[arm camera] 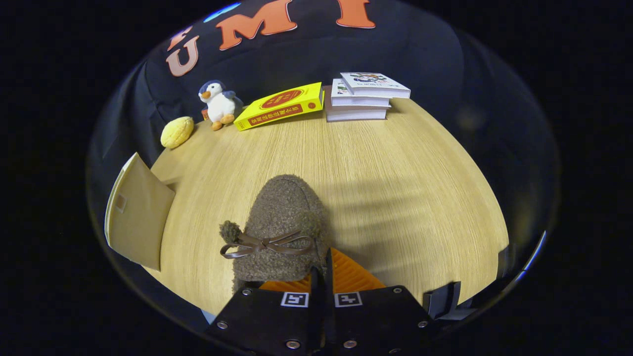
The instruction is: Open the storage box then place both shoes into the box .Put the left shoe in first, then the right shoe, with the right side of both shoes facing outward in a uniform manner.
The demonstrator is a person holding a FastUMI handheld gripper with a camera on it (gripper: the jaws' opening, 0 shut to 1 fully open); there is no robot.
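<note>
Judging by the fuzzy fleece, the brown shoe [279, 222] on the desk [395, 198] is probably light and squishy, best taken at the heel rim, where the orange fingers [346, 277] are seemingly pinched together on its edge.

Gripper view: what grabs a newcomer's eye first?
The fuzzy brown shoe with a bow, held up just ahead of the gripper, whose orange fingers pinch its back rim. Beyond it, on the far edge of the wooden table, a bright yellow book lies beside a plush penguin.
</note>
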